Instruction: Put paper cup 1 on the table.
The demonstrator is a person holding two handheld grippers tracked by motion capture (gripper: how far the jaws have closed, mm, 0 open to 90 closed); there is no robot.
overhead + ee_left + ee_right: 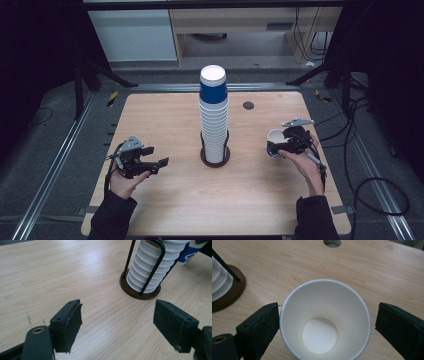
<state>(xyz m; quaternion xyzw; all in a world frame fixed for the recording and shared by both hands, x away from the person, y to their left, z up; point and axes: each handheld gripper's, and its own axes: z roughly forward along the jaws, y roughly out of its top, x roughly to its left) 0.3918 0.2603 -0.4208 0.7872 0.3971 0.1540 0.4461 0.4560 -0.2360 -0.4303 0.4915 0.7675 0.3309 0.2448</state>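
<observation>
step: single cup (324, 322) set down upright on the worktop (165, 200), mouth up, toward the right edge, well apart from the stack (214, 117). Looks like unstacking work, with this cup already off and placed.
right tongs (276, 145): wide. In the right gripper view the cup sits between the jaws; the left pad is at or just off the rim, the right pad has a clear gap. No squeeze on the wall, so I read it as released, not held.
left tongs (156, 156): wide, nothing between the jaws, hovering over bare worktop near the left edge. Stack and its holder ahead of them in the left gripper view.
stack: tall column of white cups with a blue one on top, standing in a wire holder (140, 287) with a dark round base, mid worktop toward the far edge.
other: small round hole (248, 105) in the worktop, far right of the stack.
next (my guess): right tongs back straight off the cup without clipping the rim, since it's light and would tip easily. Then one of the tongs goes for the top of the stack; it needs a grip on the top cup only and a straight lift so the column doesn't lean in the holder.
risk: the left pad dragging the cup on retreat.
</observation>
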